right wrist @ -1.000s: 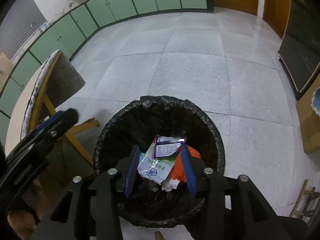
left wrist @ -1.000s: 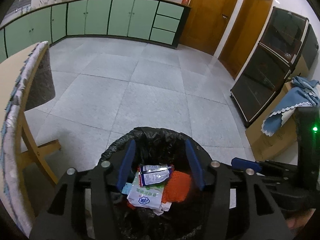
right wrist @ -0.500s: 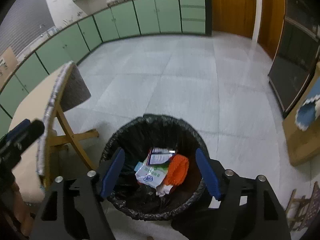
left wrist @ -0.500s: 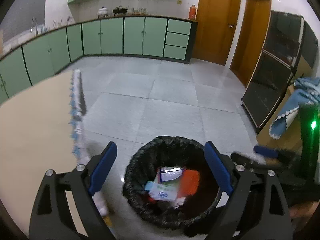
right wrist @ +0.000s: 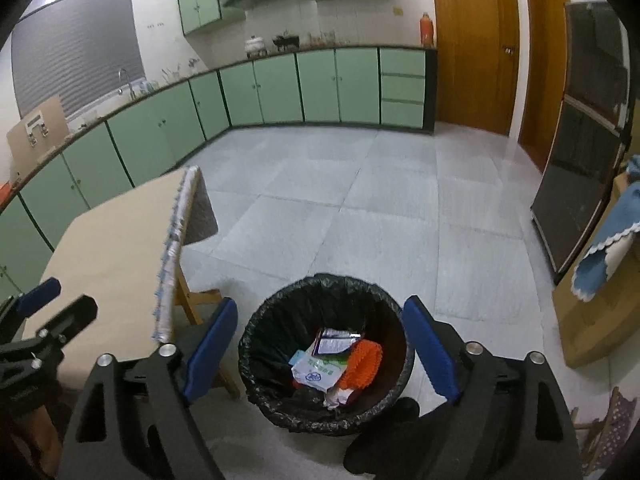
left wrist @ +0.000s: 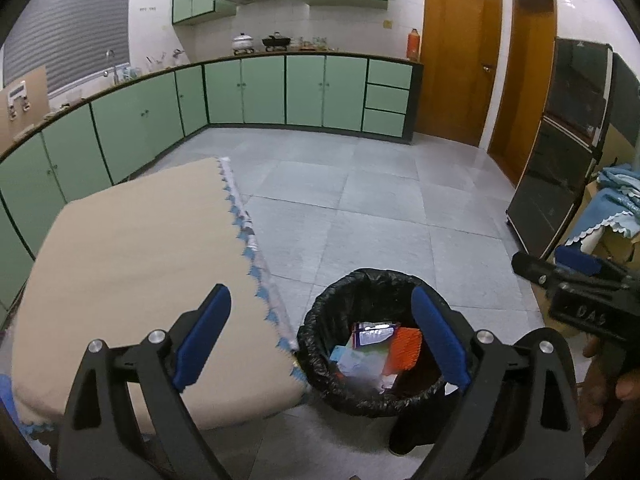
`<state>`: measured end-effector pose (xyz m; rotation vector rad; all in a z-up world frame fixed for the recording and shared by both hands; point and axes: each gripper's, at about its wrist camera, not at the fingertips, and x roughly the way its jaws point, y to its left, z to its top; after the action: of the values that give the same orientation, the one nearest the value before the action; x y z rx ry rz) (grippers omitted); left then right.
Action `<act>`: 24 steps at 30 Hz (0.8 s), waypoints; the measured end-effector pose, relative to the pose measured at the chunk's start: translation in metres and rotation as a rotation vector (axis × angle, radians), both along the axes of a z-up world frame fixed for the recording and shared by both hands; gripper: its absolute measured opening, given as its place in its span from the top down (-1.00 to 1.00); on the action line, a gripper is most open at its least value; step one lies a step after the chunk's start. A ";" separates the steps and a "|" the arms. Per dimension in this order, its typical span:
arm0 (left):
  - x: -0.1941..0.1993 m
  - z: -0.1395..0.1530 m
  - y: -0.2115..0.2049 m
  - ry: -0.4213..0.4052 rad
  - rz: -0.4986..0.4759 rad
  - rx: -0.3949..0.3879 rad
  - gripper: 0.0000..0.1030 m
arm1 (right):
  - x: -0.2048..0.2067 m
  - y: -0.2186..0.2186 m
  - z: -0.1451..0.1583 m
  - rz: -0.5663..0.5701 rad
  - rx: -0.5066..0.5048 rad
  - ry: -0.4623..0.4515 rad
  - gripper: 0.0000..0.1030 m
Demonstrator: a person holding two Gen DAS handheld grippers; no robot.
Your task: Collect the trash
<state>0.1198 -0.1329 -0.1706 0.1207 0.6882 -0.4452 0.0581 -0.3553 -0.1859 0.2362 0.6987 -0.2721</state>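
A round bin with a black liner stands on the floor beside the table. Inside lie a purple-edged packet, a white wrapper and an orange piece. My left gripper is open and empty, high above the table edge and the bin. My right gripper is open and empty, high above the bin. The right gripper also shows at the right of the left wrist view.
A table with a beige cloth stands left of the bin. Green cabinets line the far wall. A dark cabinet and a box with blue cloth stand at the right. The floor is grey tile.
Both grippers opened wide and rose well up from the bin. The trash stays in the bin. The tabletop has come into view under my left gripper.
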 end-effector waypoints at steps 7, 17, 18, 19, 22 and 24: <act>-0.028 0.027 0.029 -0.018 0.046 0.003 -0.76 | -0.031 0.024 0.039 0.008 -0.039 -0.036 -0.72; -0.080 0.080 0.079 -0.061 0.179 0.008 -0.89 | -0.075 0.057 0.088 -0.067 -0.114 -0.105 -0.88; -0.083 0.085 0.083 -0.067 0.194 0.006 -0.89 | -0.079 0.060 0.091 -0.076 -0.123 -0.124 -0.88; -0.089 0.091 0.087 -0.077 0.211 0.002 -0.89 | -0.082 0.063 0.095 -0.081 -0.132 -0.142 -0.88; -0.106 0.109 0.096 -0.106 0.231 -0.016 -0.89 | -0.093 0.074 0.108 -0.059 -0.139 -0.184 -0.88; -0.119 0.120 0.100 -0.142 0.251 -0.018 -0.89 | -0.098 0.077 0.115 -0.028 -0.121 -0.192 -0.88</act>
<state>0.0009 -0.0332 -0.0509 0.0470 0.5509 -0.1997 -0.0404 -0.2785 -0.0706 0.1541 0.4872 -0.3132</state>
